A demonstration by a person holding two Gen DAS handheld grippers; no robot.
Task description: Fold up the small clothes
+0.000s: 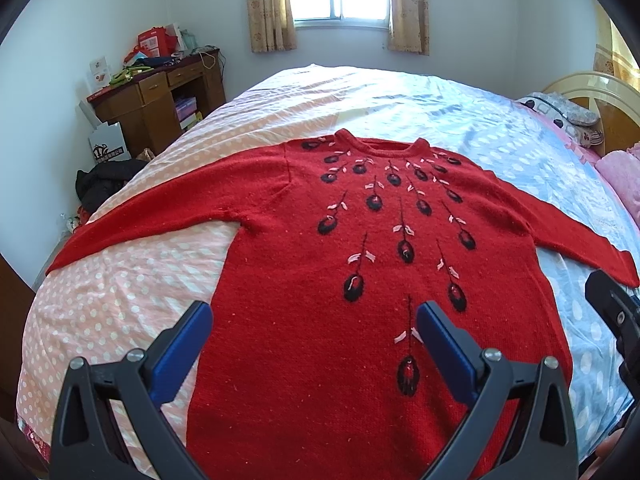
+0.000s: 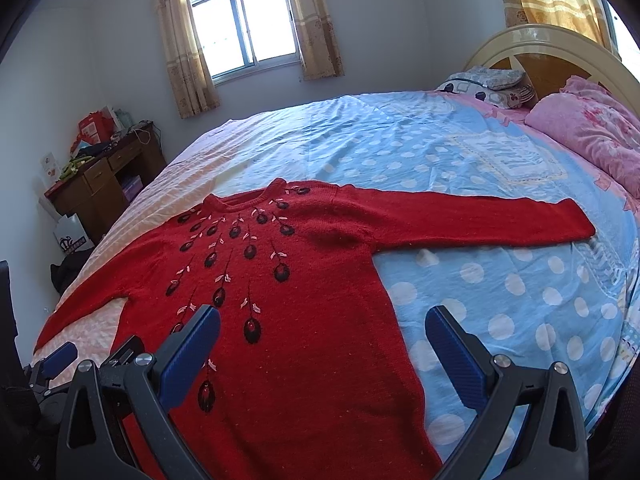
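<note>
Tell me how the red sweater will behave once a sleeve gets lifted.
The red sweater looks like soft knit, so it will probably drape limply. It lies spread flat on the bedsheet, so the lifted sleeve may drag the body along.

Left gripper: black plastic arms, angular cut-outs, silver round screws at the pivots, ribbed blue pads on both fingers. Right gripper matches: black frame, silver screws, blue pads.

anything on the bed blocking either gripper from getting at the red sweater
Nothing visible does. The red sweater lies flat and uncovered on the bed, both sleeves spread. The left gripper and right gripper hang open above its lower body.
</note>
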